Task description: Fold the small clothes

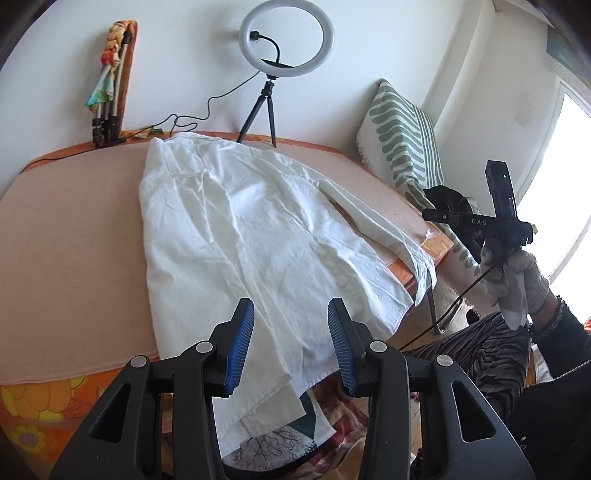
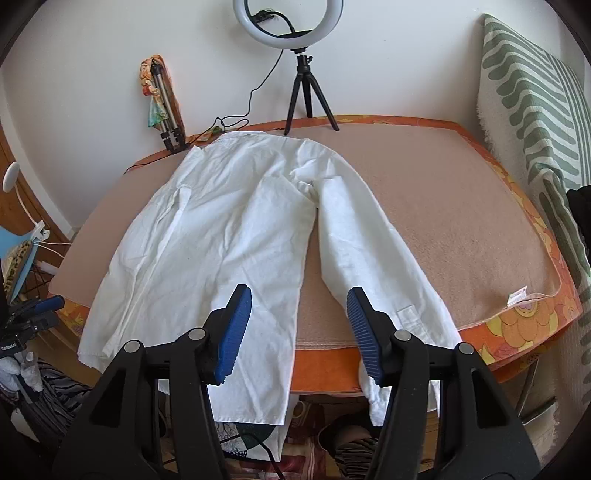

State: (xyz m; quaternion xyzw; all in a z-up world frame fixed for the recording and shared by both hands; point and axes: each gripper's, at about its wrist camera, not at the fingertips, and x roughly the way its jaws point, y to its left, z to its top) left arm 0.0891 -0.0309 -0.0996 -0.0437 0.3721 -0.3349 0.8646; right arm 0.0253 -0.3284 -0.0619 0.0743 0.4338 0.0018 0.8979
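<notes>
Lying spread flat on the desk [image 2: 461,206] below the ring light [image 2: 288,18], the white shirt [image 2: 229,229] awaits folding, both the left gripper [image 1: 291,347] and right gripper [image 2: 299,332] hovering with jaws parted and empty.

The white shirt [image 2: 221,221] looks like thin woven cotton, matt and pretty crumpled, lying on a fuzzy peach blanket [image 2: 443,221] with a soft napped surface over the worktop. Both tongs [image 1: 291,347] are matt black plastic with ribbed blue rubbery pads [image 2: 231,336] and shiny metal rivets, and the ring light [image 1: 286,37] is smooth white plastic.
</notes>
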